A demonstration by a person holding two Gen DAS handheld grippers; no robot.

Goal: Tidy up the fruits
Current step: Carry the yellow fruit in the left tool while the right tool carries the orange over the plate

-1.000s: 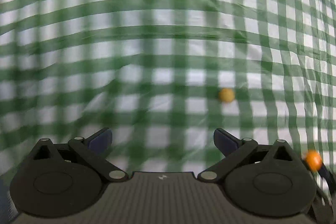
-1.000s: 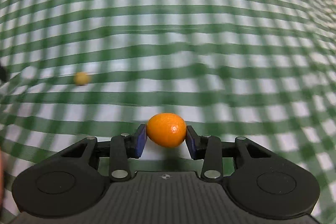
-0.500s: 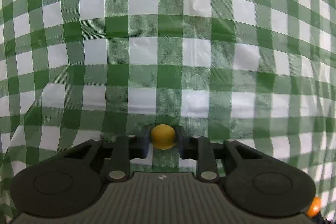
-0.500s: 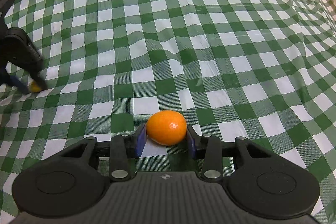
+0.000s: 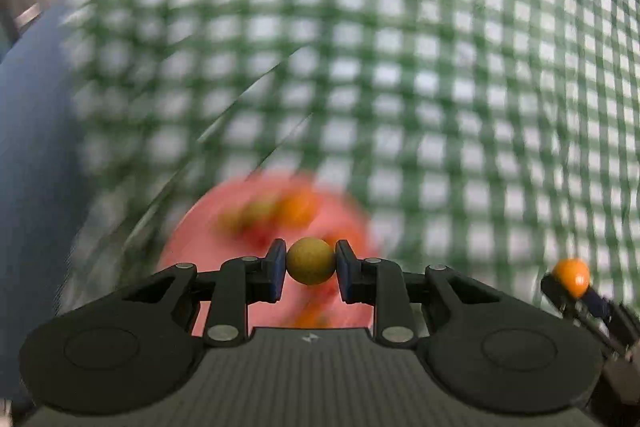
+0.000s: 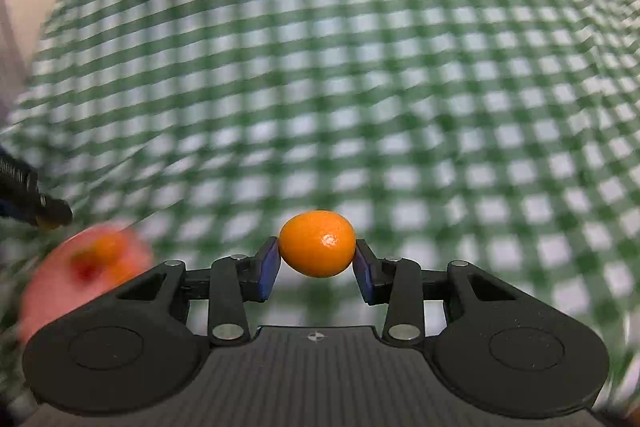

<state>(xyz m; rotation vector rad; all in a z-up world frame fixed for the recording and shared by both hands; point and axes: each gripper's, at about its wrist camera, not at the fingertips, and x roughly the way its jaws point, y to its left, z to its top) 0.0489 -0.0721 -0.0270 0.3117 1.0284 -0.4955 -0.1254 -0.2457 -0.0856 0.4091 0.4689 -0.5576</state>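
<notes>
My left gripper (image 5: 311, 267) clamps a small yellow fruit (image 5: 311, 261) above the pink plate (image 5: 192, 243); my right gripper (image 6: 316, 263) pinches an orange kumquat (image 6: 317, 243).

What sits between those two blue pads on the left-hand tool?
In the left wrist view, a small yellow-brown round fruit is clamped between the left gripper pads, with the blurred pink plate behind.

The left gripper (image 5: 311, 267) clamps a small yellow fruit (image 5: 311, 260) above a blurred pink bowl (image 5: 192, 243).
</notes>
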